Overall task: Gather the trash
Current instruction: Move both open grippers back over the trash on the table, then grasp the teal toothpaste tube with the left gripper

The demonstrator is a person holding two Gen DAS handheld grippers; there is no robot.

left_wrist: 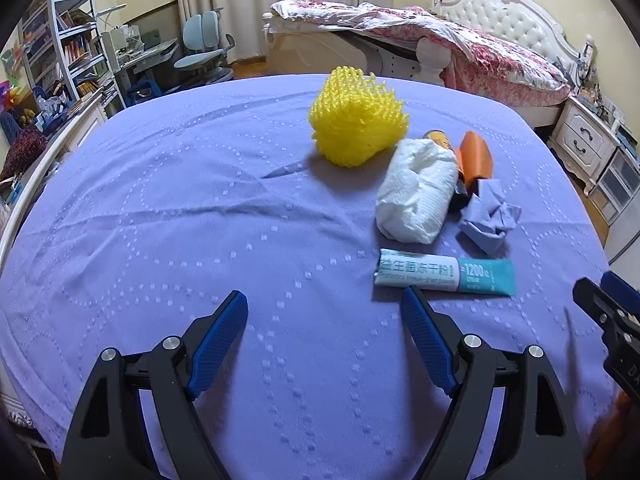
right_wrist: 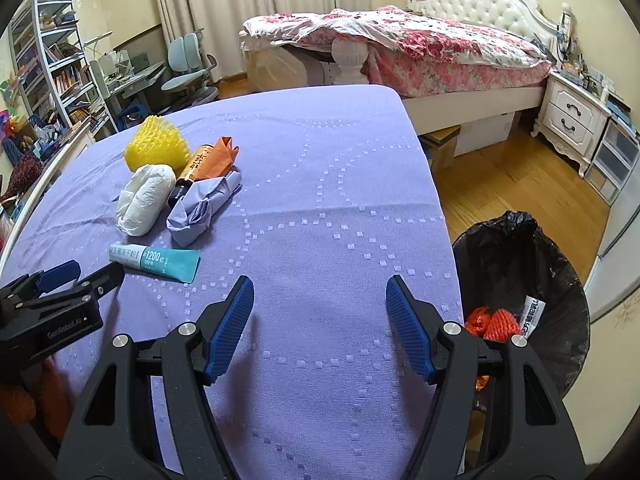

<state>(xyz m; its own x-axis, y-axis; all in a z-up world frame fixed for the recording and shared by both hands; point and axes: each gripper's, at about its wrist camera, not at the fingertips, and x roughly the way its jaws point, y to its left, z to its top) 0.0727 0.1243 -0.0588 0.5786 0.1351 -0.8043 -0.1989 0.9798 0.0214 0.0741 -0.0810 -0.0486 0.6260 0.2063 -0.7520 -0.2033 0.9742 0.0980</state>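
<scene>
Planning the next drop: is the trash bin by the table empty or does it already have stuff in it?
Not empty. The bin already holds red foam netting and a white printed packet at the bottom, with plenty of room above.

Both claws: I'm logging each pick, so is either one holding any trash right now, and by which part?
Nothing is held. The left claw and the right claw are both open over the purple cloth, with nothing between their fingers.

A floral-quilted bed (right_wrist: 420, 46) stands beyond the purple-covered table (right_wrist: 320, 184) (bookshelf (left_wrist: 68, 52) far left).
</scene>
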